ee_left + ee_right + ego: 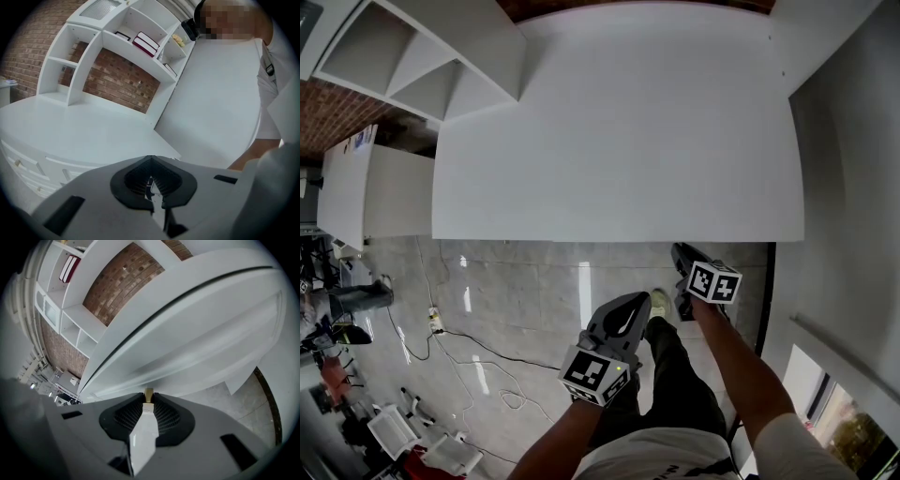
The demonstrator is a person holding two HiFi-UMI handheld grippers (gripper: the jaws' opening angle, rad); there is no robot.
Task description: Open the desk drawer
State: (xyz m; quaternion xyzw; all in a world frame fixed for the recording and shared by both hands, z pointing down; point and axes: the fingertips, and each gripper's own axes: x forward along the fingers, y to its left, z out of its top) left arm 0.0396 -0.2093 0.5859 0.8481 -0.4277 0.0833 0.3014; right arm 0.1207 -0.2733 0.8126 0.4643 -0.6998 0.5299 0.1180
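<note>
The white desk (619, 122) fills the top of the head view. My right gripper (679, 250) reaches under its front edge on the right. In the right gripper view a small brass drawer knob (148, 393) sits between the tips of my right gripper (148, 398), whose pads press on both its sides. The white drawer front (201, 348) runs above it, flush under the desktop. My left gripper (639, 298) hangs lower and to the left, over the floor, shut with nothing in it. In its own view the left gripper (151, 161) has its tips together and faces the desk from the side.
A white shelf unit (422, 47) stands on the desk's back left, against a brick wall (117, 79). A white cabinet (366, 187) stands left of the desk. Cables (478, 361) lie on the grey floor. A white wall (853, 187) borders the right side. My leg and shoe (660, 302) are below the desk edge.
</note>
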